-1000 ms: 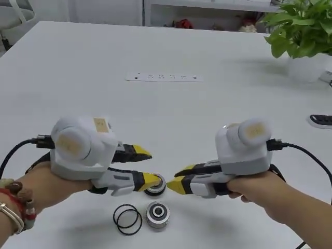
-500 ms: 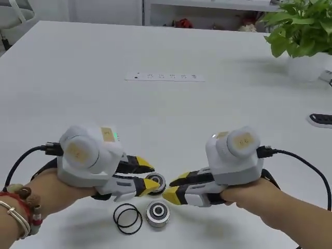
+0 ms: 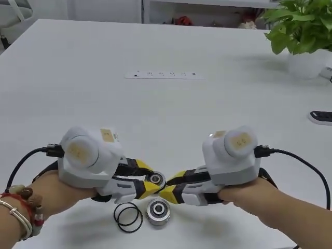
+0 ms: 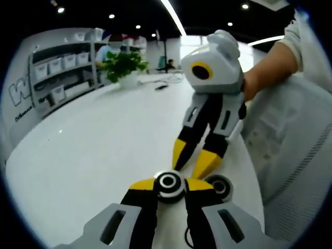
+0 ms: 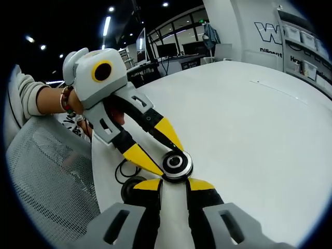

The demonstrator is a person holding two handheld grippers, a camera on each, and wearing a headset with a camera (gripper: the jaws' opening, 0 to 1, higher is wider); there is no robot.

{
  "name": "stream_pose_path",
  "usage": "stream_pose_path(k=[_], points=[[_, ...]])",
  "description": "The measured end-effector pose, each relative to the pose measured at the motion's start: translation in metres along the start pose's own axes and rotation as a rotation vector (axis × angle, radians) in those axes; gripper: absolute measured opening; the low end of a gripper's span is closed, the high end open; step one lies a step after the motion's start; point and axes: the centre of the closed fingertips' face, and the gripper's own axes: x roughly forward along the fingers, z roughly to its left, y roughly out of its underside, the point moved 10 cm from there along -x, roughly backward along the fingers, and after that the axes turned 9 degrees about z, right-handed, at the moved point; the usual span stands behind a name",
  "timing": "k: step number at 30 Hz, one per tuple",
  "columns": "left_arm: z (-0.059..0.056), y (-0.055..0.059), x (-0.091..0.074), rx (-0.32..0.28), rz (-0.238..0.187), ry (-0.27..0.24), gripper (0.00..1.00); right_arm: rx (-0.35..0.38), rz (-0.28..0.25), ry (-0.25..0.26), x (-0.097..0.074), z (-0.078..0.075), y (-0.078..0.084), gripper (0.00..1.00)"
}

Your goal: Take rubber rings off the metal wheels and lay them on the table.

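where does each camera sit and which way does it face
Head view: on the person's head, aimed forward and down at the table; left hand and right hand show.
Left gripper view: on the left hand-held gripper, facing the right hand-held gripper; own jaws show.
Right gripper view: on the right one, facing the left one; own jaws show.
Both gripper views share the wheel.

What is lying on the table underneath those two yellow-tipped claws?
A second metal wheel and black rubber rings lie there, side by side. The table right under the gripped wheel is hidden by the jaws.
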Motion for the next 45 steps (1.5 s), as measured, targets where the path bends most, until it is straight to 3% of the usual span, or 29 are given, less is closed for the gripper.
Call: stream_pose_path(k=[13,16,25,31,45], points=[[0.0027,0.0021,0.0000,-0.066,-0.015,0.009,0.14,-0.002,-0.006,0.007,-0.0002,-0.0015,-0.0005,0.14],[0.0015,0.0011,0.0003,-0.027,-0.006,0.003,0.14,-0.024,-0.006,0.017,-0.0001,-0.0022,-0.0008,0.13],[0.0020,0.0006,0.0007,-0.019,-0.003,-0.001,0.14,-0.125,0.012,0.048,-0.0016,-0.0024,0.0003,0.04],[0.0016,0.0006,0.0008,-0.012,0.000,-0.006,0.14,-0.131,0.018,0.072,-0.0016,-0.0039,-0.0002,0.00],[0.0007,0.0024,0.0008,-0.003,-0.019,-0.013,0.14,0.021,0.006,0.047,-0.0039,-0.0096,-0.0001,0.00]])
